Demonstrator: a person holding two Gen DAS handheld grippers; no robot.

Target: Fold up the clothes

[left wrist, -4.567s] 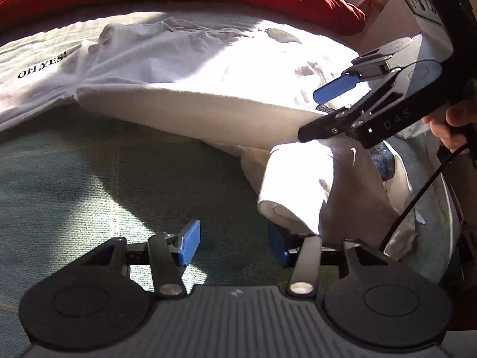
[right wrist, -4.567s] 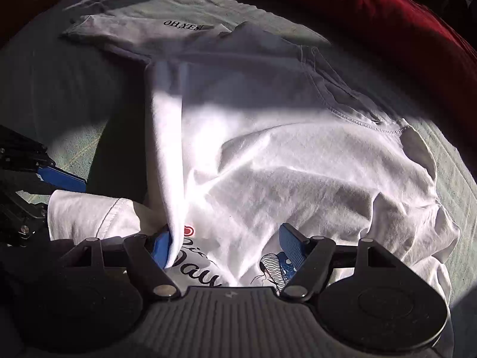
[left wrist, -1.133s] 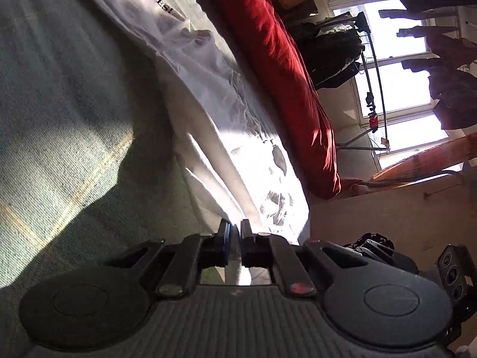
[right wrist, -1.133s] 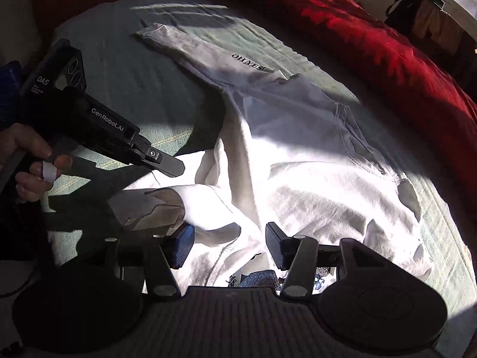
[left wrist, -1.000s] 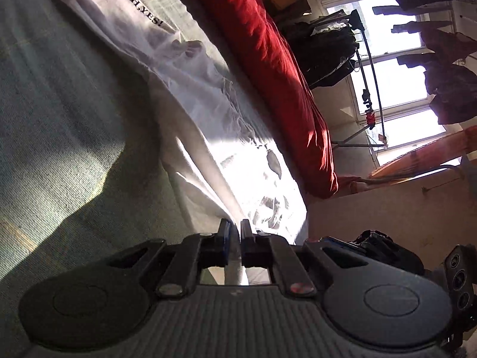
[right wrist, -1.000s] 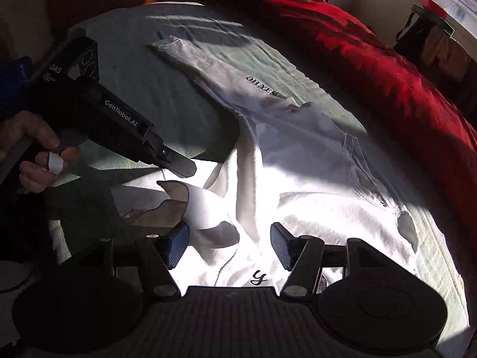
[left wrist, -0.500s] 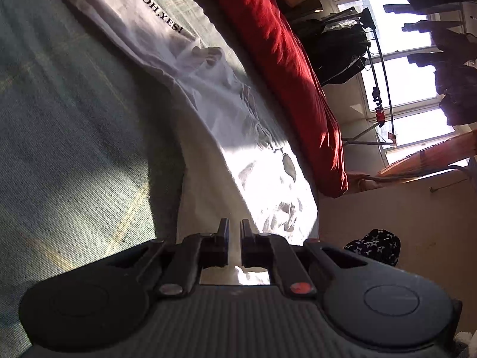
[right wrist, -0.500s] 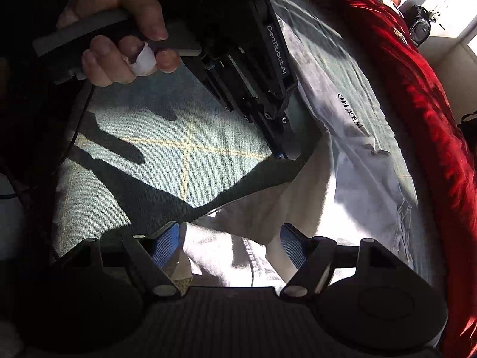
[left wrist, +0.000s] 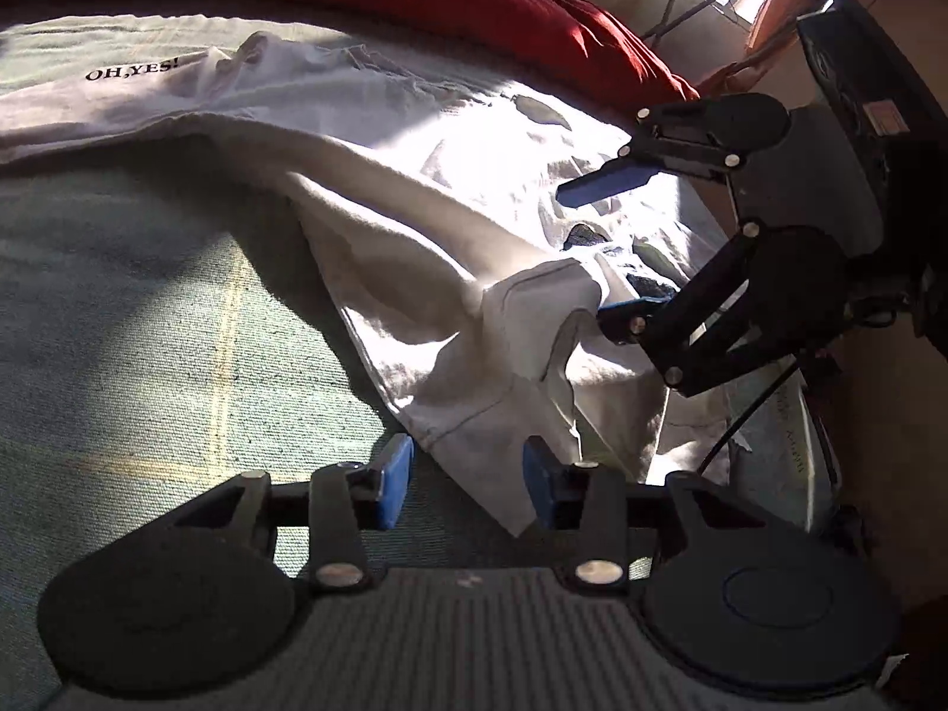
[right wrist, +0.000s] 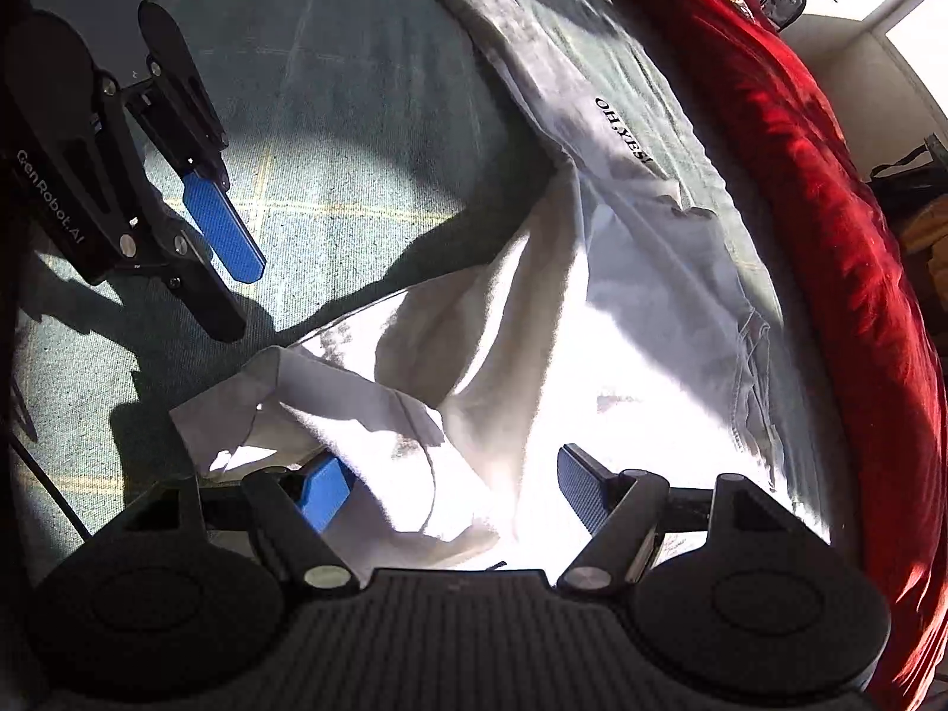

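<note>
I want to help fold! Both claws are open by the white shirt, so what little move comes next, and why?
Probably close the left claw on the sleeve lying between its fingers. The white T-shirt is still spread and bunched on the green bedcover, and the right claw is open over the cloth too, holding nothing.
</note>
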